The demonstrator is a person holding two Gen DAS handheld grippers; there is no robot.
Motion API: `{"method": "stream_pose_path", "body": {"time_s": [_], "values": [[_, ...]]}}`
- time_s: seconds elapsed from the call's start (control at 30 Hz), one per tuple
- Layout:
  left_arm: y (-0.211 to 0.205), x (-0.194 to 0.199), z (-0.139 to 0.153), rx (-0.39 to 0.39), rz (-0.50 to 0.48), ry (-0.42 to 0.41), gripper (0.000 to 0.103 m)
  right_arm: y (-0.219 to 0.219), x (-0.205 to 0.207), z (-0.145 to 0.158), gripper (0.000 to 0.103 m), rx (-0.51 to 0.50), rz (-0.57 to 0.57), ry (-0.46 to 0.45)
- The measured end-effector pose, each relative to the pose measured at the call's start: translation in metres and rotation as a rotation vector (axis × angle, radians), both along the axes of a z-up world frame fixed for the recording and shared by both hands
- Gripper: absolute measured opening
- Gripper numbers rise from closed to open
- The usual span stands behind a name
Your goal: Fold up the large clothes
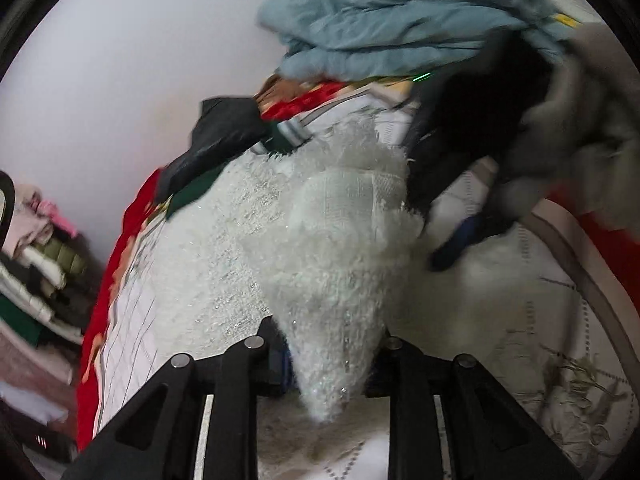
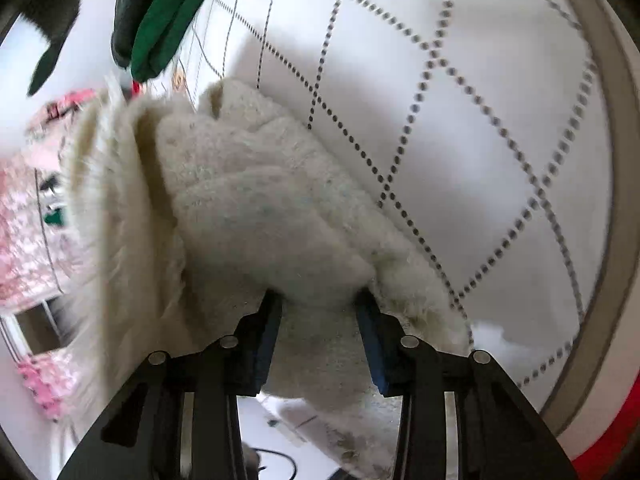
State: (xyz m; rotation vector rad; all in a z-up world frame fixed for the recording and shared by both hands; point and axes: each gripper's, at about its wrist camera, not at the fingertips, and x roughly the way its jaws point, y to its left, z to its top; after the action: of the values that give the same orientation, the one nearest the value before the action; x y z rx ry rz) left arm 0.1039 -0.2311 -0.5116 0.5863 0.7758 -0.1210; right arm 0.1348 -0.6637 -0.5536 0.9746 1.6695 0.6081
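A fluffy white garment [image 1: 304, 232] lies over the quilted bed. My left gripper [image 1: 328, 344] is shut on a gathered fold of it, and the cloth runs away from the fingers across the bed. In the right wrist view the same garment [image 2: 260, 200] looks cream and bunched. My right gripper [image 2: 318, 312] is shut on a thick wad of it, blue pads pressed on both sides. The other gripper and its dark arm [image 1: 452, 248] reach in at the right of the left wrist view.
A white quilted bedspread [image 2: 460, 120] with a grey and red border covers the bed. A light blue padded coat [image 1: 400, 20], a grey garment [image 1: 580, 128] and a black and green jacket [image 1: 224, 140] lie at the far side. Stacked folded clothes [image 1: 36, 264] stand at the left.
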Motion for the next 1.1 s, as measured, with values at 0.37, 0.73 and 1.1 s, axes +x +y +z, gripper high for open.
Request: {"method": "stream_pose_path", "body": {"time_s": [0.37,0.73,1.1], "values": [[0.011,-0.009,0.024,-0.077,0.036,0.045,0.091,-0.116,-0.081,0.077,0.082,-0.051,-0.165,-0.051],[0.108,-0.005,0.054,-0.315,0.639,0.133,0.091,0.041,0.003,0.120,0.080,0.114,0.094,-0.127],[0.156,0.031,0.061,-0.385,0.808,0.127,0.091,0.004,-0.055,0.133,0.021,0.039,-0.091,-0.211]]}}
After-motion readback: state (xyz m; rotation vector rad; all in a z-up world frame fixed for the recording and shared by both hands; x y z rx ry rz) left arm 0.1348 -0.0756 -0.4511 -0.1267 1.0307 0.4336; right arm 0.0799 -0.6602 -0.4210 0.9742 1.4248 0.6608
